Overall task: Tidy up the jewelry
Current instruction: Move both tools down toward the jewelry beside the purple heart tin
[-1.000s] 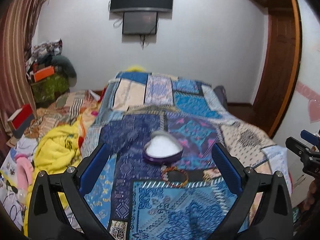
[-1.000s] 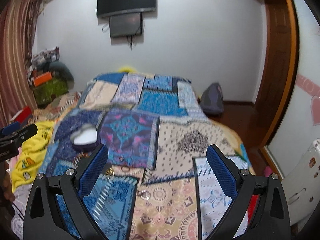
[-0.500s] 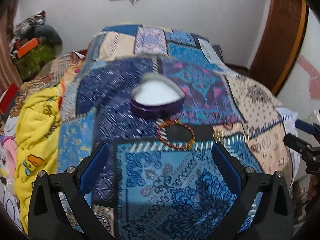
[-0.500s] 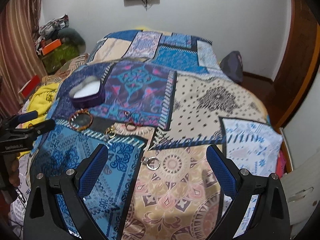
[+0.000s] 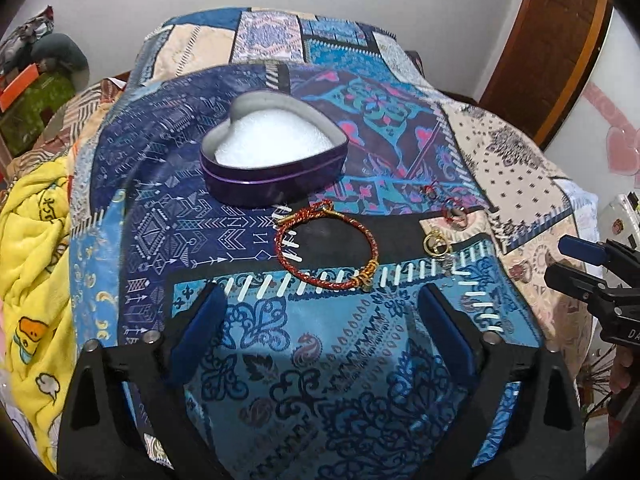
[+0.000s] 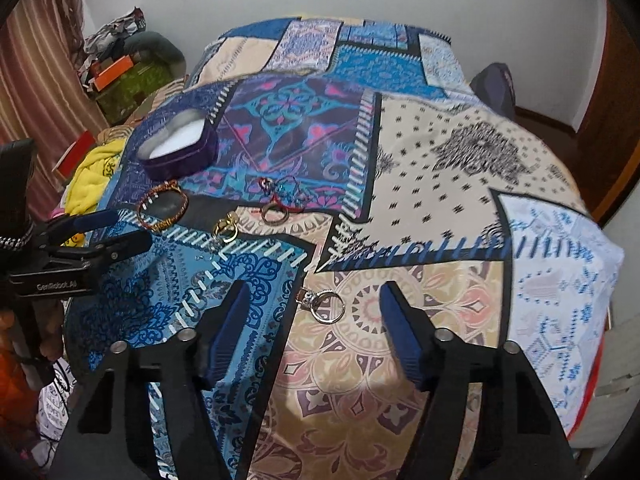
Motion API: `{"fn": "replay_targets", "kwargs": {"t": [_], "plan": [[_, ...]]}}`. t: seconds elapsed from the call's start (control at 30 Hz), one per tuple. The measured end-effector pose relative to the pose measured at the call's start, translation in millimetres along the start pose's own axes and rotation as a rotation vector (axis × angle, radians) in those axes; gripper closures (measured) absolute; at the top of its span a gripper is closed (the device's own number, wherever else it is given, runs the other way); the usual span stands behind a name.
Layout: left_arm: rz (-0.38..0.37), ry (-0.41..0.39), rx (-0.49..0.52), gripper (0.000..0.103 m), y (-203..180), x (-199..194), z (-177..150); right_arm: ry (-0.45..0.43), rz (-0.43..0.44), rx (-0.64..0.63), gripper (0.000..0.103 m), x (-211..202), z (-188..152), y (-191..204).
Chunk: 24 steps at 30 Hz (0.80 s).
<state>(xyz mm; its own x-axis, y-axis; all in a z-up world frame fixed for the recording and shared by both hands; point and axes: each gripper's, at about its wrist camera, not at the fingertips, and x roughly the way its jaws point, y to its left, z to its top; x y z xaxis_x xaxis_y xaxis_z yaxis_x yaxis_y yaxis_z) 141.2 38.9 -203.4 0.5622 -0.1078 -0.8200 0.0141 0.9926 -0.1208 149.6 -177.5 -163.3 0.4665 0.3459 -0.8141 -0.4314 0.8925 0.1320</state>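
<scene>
Nearest in the left wrist view, the left tool (image 5: 320,320) hangs over the patchwork bedspread (image 5: 360,380) with its blue pads spread wide and nothing between them. Just past the fingertips lies a red-and-gold braided bracelet (image 5: 326,250), and beyond it, close to its clasp though contact cannot be judged, sits the heart-shaped purple tin (image 5: 274,156), lidless, with white padding inside. To the right of the bracelet lie a gold ring (image 5: 436,244) and, a little farther, a ring with red thread (image 5: 456,214). The right tool (image 5: 580,264) shows only at the frame's right edge here.

The right wrist view adds what the left one lacks: the right tool (image 6: 314,326), also gaping and empty, with a silver ring (image 6: 326,306) on the cream mandala patch between its fingertips. Farther left the same gold ring (image 6: 226,229), threaded ring (image 6: 276,212), bracelet (image 6: 162,208) and tin (image 6: 180,150) appear. A yellow blanket (image 5: 28,260) lies off the bed's left side.
</scene>
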Motion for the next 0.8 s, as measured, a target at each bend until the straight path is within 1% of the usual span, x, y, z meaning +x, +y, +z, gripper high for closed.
{"fn": "replay_targets", "kwargs": {"t": [0.2,0.33,0.4,0.47,0.53,0.63,0.73,0.8], "plan": [[0.034,-0.007,0.038,0.008,0,11,3,0.037,0.015,0.033,0.043,13,-3,-6],[0.045,-0.012,0.058,0.008,0,14,4,0.036,0.022,0.034,0.043,16,-4,-7],[0.050,-0.011,0.072,0.008,-2,15,5,0.033,0.020,0.027,0.045,18,-4,-6],[0.061,-0.013,0.086,0.011,-4,15,4,0.035,0.014,0.016,0.052,20,-4,-4],[0.077,-0.017,0.103,0.015,-5,16,5,0.033,0.011,0.013,0.053,22,-5,-4],[0.083,-0.022,0.116,0.017,-6,16,6,0.029,0.006,0.012,0.060,23,-5,-4],[0.082,-0.032,0.133,0.017,-7,20,7,0.030,0.006,0.017,0.071,26,-4,-5],[0.077,-0.036,0.139,0.018,-6,22,9,0.031,0.017,0.029,0.074,27,-4,-8]]}}
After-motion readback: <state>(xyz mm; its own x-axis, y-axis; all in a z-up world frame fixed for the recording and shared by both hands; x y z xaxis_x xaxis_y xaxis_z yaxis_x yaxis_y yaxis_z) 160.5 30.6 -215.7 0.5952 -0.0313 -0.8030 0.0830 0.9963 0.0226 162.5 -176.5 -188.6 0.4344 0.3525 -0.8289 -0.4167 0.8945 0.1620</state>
